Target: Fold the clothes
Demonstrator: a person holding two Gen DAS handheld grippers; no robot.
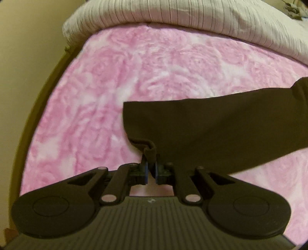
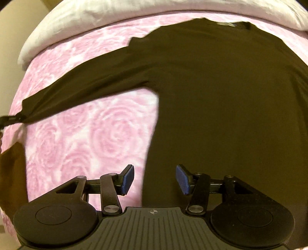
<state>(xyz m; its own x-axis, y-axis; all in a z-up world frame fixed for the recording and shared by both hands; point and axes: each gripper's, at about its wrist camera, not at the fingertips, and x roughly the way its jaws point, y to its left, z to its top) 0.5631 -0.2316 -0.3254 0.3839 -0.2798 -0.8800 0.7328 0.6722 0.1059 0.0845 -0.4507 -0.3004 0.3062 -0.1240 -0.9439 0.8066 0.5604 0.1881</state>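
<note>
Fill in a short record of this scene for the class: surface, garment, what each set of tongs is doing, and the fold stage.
surface: pink rose-patterned blanket on a bed
bedding at far edge: pale striped cover
garment: dark long-sleeved shirt, body spread flat, collar at the far end
sleeve: stretched out sideways from the body
left tongs: shut on the sleeve cuff
right tongs: open, hovering over the shirt's side edge near the hem, holding nothing
fold stage: sleeve not yet folded onto the body
</note>
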